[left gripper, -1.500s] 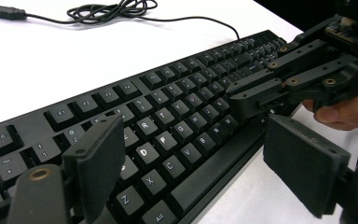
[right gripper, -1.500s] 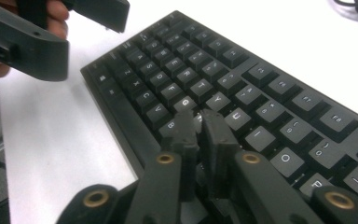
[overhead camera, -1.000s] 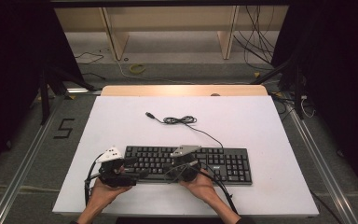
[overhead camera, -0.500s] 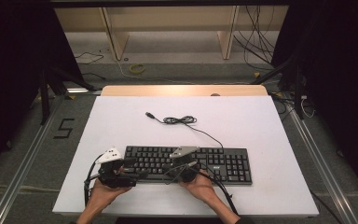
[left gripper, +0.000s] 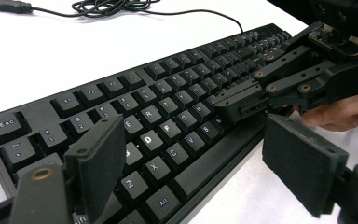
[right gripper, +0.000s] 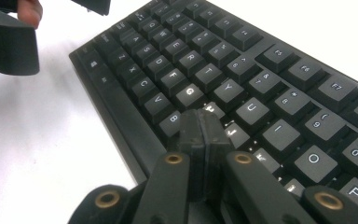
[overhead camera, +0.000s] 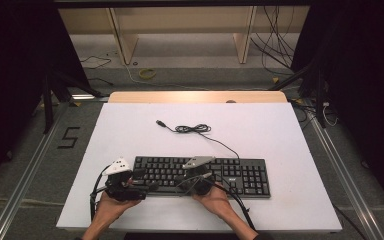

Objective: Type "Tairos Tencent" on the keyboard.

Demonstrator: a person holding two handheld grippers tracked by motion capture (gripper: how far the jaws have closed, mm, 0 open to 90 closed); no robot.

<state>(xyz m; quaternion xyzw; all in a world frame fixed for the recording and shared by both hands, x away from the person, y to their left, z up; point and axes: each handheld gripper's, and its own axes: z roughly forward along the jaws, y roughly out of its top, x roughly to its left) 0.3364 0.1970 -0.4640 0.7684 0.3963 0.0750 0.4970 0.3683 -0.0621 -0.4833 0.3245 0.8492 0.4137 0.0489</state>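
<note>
Keyboard [overhead camera: 202, 176] unmoved, both hand-held grippers still

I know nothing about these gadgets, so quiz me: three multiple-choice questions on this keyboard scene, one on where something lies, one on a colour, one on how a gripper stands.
1. Where does the loose USB plug lie?
A. On the white table beyond the keyboard
B. On the keys
C. On the floor

2. What colour is the keyboard?
A. White
B. Black
C. Red

3. How do the jaws of the right gripper stand?
A. Wide apart
B. Clamped on the cable
C. Shut together over the letter keys

Answers:
1. A: the high view shows the plug and its coiled cable on the bare table behind the keyboard.
2. B: case and keys are black in all views.
3. C: the right gripper view shows the two jaws pressed together, with nothing between them, tip near the H and J keys.
</note>
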